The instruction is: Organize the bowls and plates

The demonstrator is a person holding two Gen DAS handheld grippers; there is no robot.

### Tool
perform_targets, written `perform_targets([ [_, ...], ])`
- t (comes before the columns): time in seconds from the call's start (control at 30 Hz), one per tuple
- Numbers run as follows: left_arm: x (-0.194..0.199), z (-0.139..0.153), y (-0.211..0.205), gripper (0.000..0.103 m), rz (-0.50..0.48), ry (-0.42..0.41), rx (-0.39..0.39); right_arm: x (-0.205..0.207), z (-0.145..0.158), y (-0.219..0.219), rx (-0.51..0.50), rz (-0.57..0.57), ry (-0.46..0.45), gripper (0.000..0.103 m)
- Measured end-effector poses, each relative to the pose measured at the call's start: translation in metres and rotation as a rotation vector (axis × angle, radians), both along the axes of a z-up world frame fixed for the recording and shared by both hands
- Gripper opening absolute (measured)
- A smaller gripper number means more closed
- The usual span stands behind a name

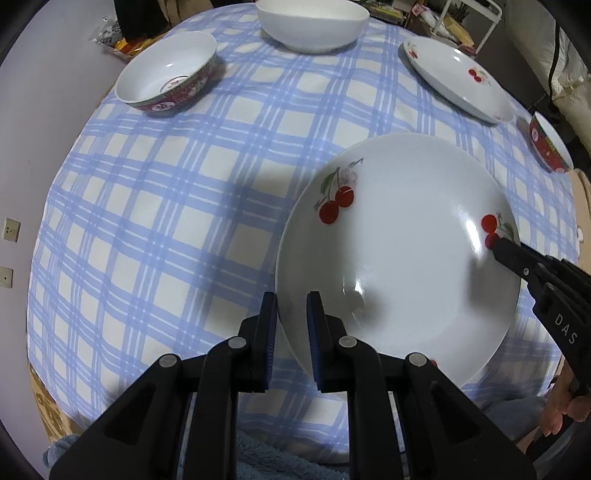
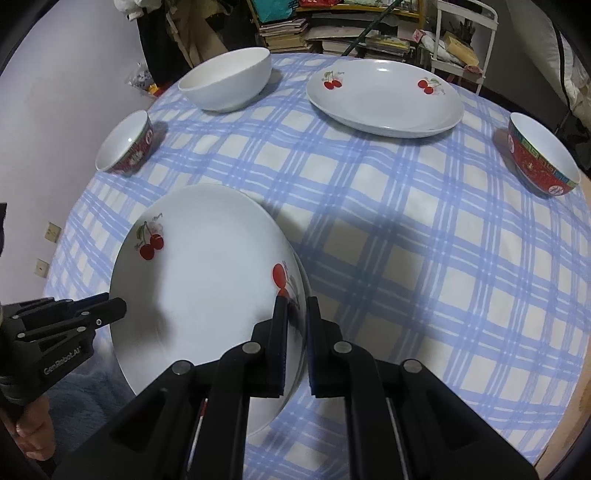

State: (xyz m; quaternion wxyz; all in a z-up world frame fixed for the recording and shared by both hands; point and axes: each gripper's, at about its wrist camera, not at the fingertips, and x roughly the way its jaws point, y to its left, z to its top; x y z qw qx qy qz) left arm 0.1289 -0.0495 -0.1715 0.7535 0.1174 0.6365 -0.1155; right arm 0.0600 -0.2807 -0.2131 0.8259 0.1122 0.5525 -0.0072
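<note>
A white cherry plate (image 1: 399,254) is held between both grippers above the blue checked tablecloth (image 1: 166,221). My left gripper (image 1: 291,306) is shut on its left rim. My right gripper (image 2: 297,306) is shut on its right rim; the plate shows in the right wrist view (image 2: 207,280). A second cherry plate (image 2: 384,98) lies at the far side. A plain white bowl (image 2: 227,79) stands far left. Two red-patterned bowls stand at the left edge (image 2: 125,147) and right edge (image 2: 539,158).
The round table ends close to the bowls on each side. Stacked books and a white rack (image 2: 465,33) stand behind the table. A wall with sockets (image 1: 11,229) lies to the left.
</note>
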Motion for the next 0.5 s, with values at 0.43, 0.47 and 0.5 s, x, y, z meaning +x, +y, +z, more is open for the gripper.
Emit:
perform_targets([
  [0.43,-0.002,-0.002,-0.007,0.011,-0.020,-0.030,0.011,0.003,0.013,-0.014,0.033,-0.050,-0.034,0.008],
  [0.47,-0.002,0.000,-0.007,0.011,-0.023,-0.035,0.007,0.004,0.015,-0.017,0.044,-0.062,-0.038,0.008],
  [0.5,-0.002,0.000,-0.007,0.011,-0.027,-0.035,0.008,0.004,0.017,-0.022,0.055,-0.072,-0.040,0.008],
])
